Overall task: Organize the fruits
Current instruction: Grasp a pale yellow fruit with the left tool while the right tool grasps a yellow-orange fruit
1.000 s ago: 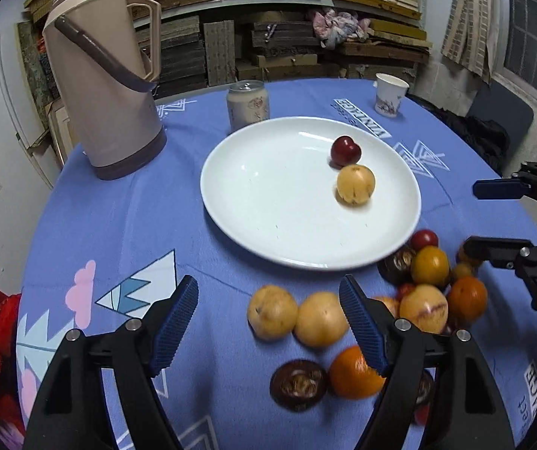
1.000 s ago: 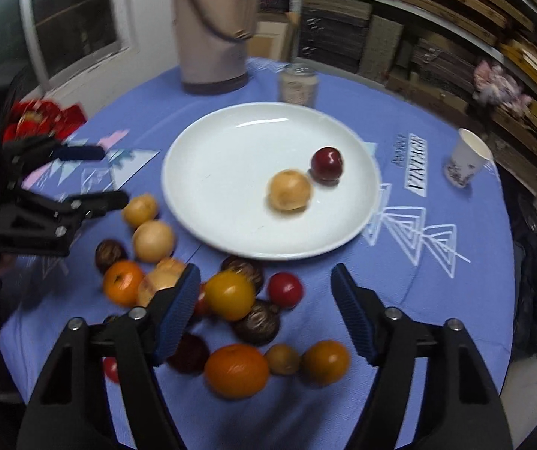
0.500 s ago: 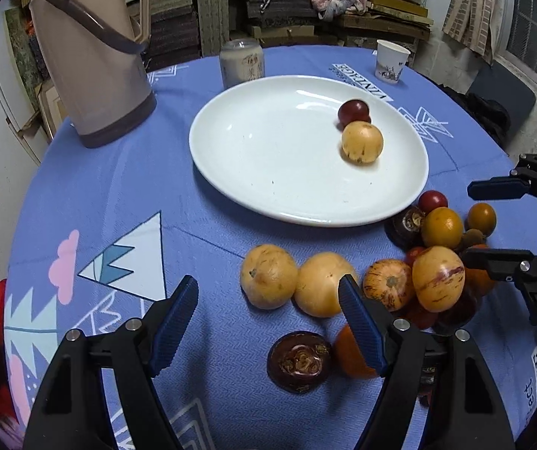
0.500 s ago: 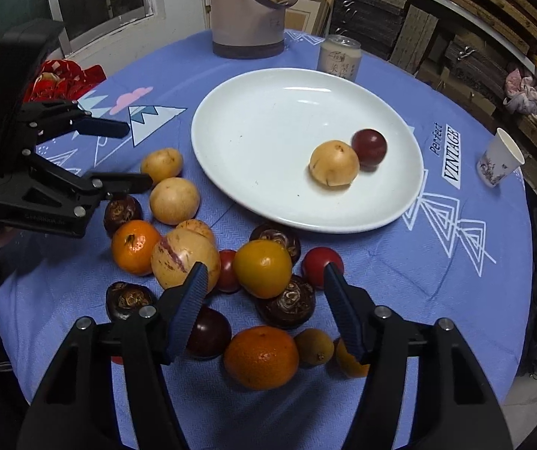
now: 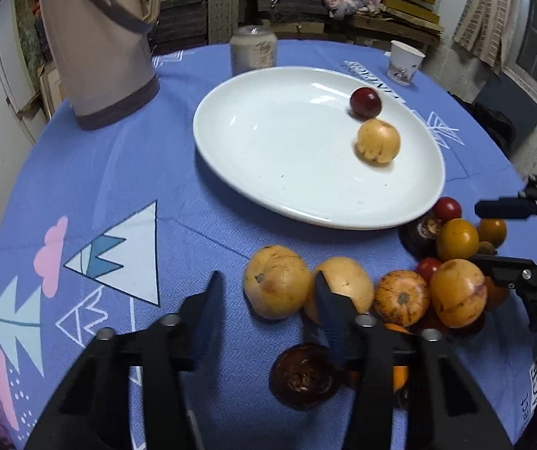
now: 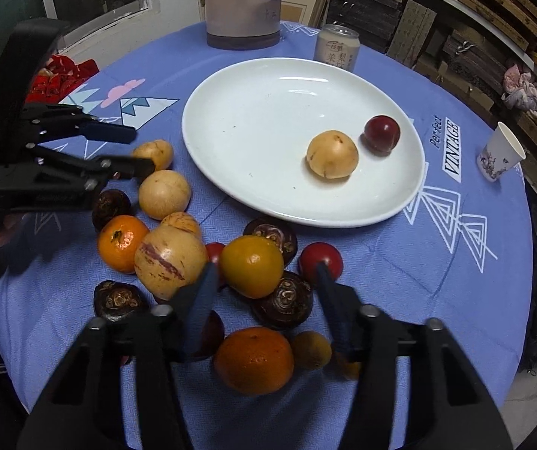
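Note:
A white plate (image 5: 279, 172) (image 6: 253, 150) holds a tan round fruit (image 5: 377, 141) (image 6: 332, 154) and a dark red plum (image 5: 365, 102) (image 6: 382, 134). Several loose fruits lie on the blue cloth in front of it. My left gripper (image 5: 268, 290) (image 6: 133, 150) is open, its fingers on either side of a tan fruit (image 5: 276, 281) (image 6: 154, 153); a second tan fruit (image 5: 343, 287) sits behind its right finger. My right gripper (image 6: 264, 275) (image 5: 493, 232) is open around a yellow-orange fruit (image 6: 252, 265) (image 5: 457, 239), low over the pile.
A beige thermos jug (image 5: 99, 45) (image 6: 244, 0) stands at the back, a drink can (image 5: 253, 52) (image 6: 337, 50) beside the plate, a paper cup (image 5: 403, 62) (image 6: 500, 155) near the far edge. Oranges (image 6: 254, 360), dark mangosteens (image 5: 302, 375) and small red fruits (image 6: 320, 258) crowd the cloth.
Both grippers moved forward and down toward the fruit pile. The left one now straddles a tan fruit, the right one a yellow-orange fruit. Both jaws have narrowed somewhat.

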Tool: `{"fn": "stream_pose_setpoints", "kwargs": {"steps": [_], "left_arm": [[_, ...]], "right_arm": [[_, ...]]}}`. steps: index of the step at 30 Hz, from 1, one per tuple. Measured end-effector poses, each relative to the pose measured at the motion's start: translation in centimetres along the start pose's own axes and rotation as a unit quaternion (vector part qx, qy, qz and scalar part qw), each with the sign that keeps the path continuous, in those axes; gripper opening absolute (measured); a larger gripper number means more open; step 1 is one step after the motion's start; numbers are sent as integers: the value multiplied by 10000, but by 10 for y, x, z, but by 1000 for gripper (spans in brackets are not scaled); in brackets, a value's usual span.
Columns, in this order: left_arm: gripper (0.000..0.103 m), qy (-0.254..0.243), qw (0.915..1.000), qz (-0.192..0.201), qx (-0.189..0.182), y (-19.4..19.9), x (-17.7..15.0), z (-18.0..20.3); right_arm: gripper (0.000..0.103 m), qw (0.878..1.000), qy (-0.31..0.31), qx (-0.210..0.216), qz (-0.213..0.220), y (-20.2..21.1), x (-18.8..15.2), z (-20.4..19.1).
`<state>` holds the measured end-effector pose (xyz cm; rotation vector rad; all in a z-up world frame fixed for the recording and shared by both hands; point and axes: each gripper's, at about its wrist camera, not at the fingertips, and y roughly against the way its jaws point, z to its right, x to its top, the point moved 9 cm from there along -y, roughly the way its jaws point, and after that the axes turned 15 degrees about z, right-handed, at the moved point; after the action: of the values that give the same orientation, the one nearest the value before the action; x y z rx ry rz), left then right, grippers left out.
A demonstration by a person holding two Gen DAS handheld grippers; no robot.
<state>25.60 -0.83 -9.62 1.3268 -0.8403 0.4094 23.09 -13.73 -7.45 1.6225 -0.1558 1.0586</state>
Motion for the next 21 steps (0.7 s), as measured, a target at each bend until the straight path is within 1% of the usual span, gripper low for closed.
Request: {"fn": "stream_pose_setpoints", "kwargs": {"steps": [3, 5, 8, 10, 12, 13, 14, 21], "left_arm": [[47, 72, 9999, 37, 63, -4, 0, -3], [45, 59, 9999, 38, 93, -5, 0, -3], [45, 34, 9999, 3, 148, -9, -2, -4], [45, 29, 9998, -92, 161, -12, -5, -4], [43, 38, 9998, -91, 152, -12, -6, -4], [39, 25, 9999, -99, 104, -12, -6, -3], [38, 20, 9999, -108, 67, -13, -6, -2], [38, -7, 9999, -79, 62, -13, -6, -2]], "right_arm": [[44, 10000, 59, 18, -57, -4, -2, -4], [37, 9999, 66, 53, -92, -7, -3, -6], [37, 9999, 64, 72, -76, -9, -3, -8], [37, 9999, 11, 101, -50, -9, -2, -8], [37, 9999, -22, 116, -29, -9, -1, -7], [37, 9999, -23, 113, -25, -9, -1, -7], [37, 9999, -21, 107, -20, -9, -1, -7], [37, 9999, -34, 110, -30, -11, -1, -7]]}}
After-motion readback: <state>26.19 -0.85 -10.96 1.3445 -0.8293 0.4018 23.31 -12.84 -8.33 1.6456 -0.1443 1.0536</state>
